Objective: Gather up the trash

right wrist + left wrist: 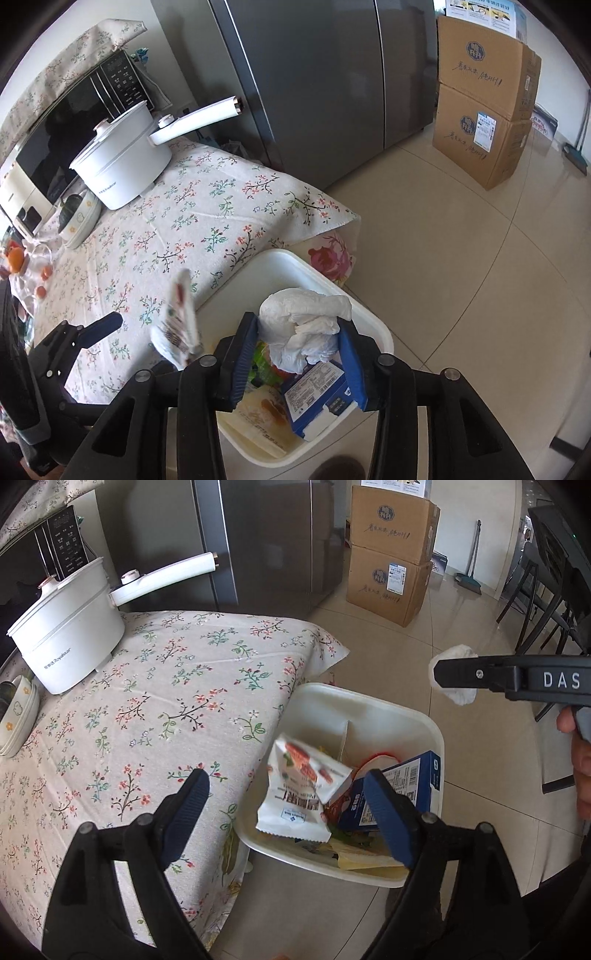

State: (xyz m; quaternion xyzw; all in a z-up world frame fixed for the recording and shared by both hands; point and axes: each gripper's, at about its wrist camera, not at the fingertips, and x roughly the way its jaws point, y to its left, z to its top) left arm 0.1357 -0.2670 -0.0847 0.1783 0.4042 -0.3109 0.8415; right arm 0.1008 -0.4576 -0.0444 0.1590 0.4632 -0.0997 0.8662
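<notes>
A white trash bin [424, 716] stands on the floor against the table's corner. It holds a blue carton [410, 775] and other wrappers. My left gripper [284, 779] is open above it. A white snack wrapper [303, 786] hangs loose and blurred between its fingers, touching neither pad. In the right wrist view the wrapper [177, 325] is in mid-air beside the left gripper's finger [107, 325]. My right gripper [297, 321] hovers over the bin [369, 314], with a crumpled white tissue [303, 325] between its blue pads, touching both. The tissue [454, 675] also shows behind the right gripper [443, 672].
A table with a floral cloth [166, 686] carries a white electric pot [70, 635], stacked bowls [18, 716] and a microwave [74, 122]. A grey fridge [314, 81] stands behind, stacked cardboard boxes [484, 103] to the right, and dark chairs [539, 590] on the tiled floor.
</notes>
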